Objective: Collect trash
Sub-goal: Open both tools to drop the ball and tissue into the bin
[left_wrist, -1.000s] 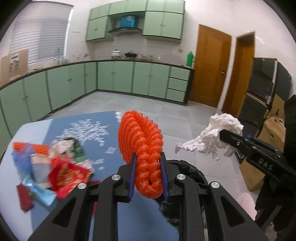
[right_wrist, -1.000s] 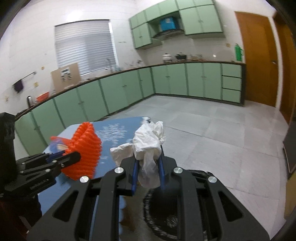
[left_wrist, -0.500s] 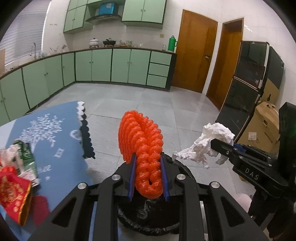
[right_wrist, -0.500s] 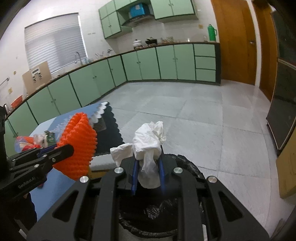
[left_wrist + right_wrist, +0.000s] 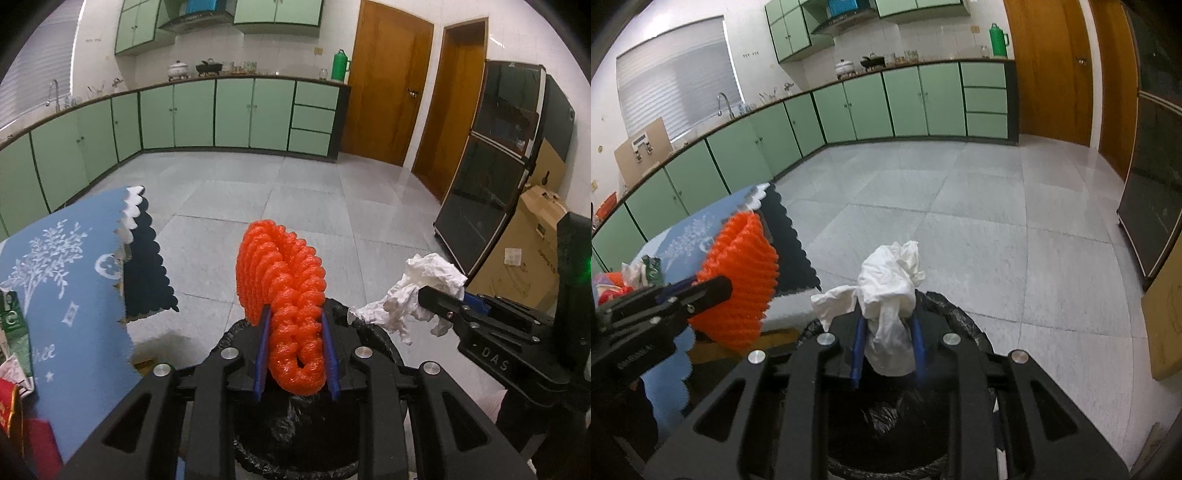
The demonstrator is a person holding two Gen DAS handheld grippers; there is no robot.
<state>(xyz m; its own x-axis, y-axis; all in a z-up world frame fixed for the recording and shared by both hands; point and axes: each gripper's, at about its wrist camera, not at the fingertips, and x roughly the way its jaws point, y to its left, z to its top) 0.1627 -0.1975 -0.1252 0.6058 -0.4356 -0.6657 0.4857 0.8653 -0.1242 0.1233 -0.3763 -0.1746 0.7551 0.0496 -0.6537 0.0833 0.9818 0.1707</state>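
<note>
Two grippers are seen side by side, each closed on a piece of trash. The left gripper [image 5: 295, 354] is clamped on an orange foam net [image 5: 284, 291], which is pinched between the blue pads [image 5: 261, 354] and stands up above the fingertips (the lower loop of the net sags between the jaws). In the right wrist view the same net [image 5: 742, 284] is seen at the left, held out from the left gripper [image 5: 713, 288]. The right gripper [image 5: 888, 347] is shut on a crumpled white tissue [image 5: 892, 291], whose bulk is bunched above the pads while one loose flap is spread to the left. From the left wrist view the tissue [image 5: 413, 291] is shown at the tip of the right gripper [image 5: 439, 301].

Directly below both grippers a bin lined with a black bag [image 5: 376, 332] is placed on the tiled floor [image 5: 295, 199]; its rim [image 5: 960, 317] is seen just beyond the fingertips. To the left, a table covered by a blue cloth [image 5: 70, 295] with white tree print is set, and wrappers [image 5: 13, 332] are left on it near the frame edge. Farther out, green cabinets [image 5: 236, 110] are ranged along the wall, wooden doors [image 5: 388, 85] are set to the right, and a cardboard box [image 5: 524, 254] is stood beside a dark glass-fronted cabinet [image 5: 491, 166].
</note>
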